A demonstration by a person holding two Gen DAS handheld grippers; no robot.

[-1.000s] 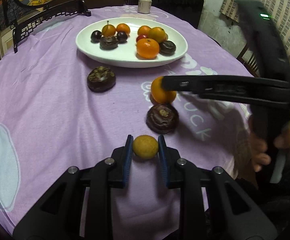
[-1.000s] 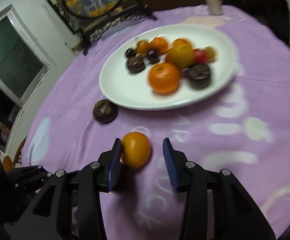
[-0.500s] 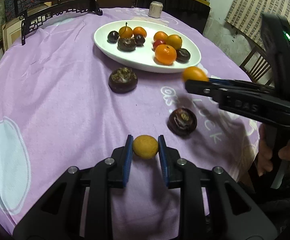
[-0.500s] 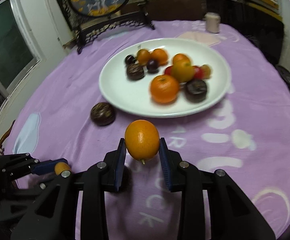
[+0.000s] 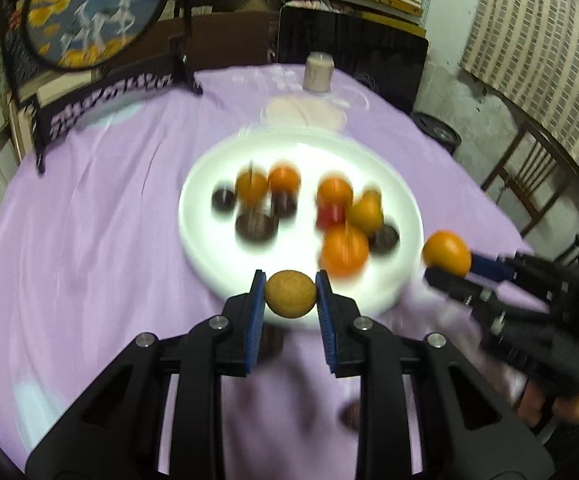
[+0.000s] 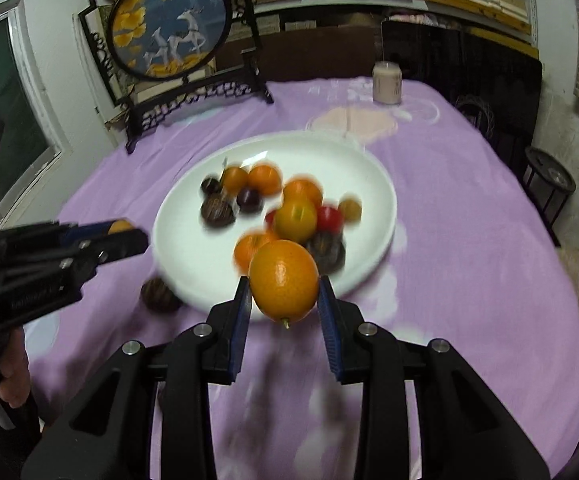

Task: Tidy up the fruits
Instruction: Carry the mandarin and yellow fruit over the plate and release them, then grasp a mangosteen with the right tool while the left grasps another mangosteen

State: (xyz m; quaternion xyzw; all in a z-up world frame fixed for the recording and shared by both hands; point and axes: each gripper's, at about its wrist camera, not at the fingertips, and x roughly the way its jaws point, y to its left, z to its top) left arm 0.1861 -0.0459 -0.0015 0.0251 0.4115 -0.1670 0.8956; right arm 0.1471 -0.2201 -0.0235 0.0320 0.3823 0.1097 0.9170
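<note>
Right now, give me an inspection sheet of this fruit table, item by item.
Surface: round table under a purple cloth, printed with pale shapes.
Job's things: white plate holding oranges, dark fruits and a red one, blurred; one dark fruit lies on the cloth beside the plate.
Clutter: pale jar and a framed round deer picture on a black stand at the far edge.
Grippers: left gripper has its jaws shut on a small tan fruit; right gripper has its jaws shut on an orange; both are held above the cloth near the plate.
Cables: nothing seen.
Surroundings: shelves, dark chairs, a window.
</note>
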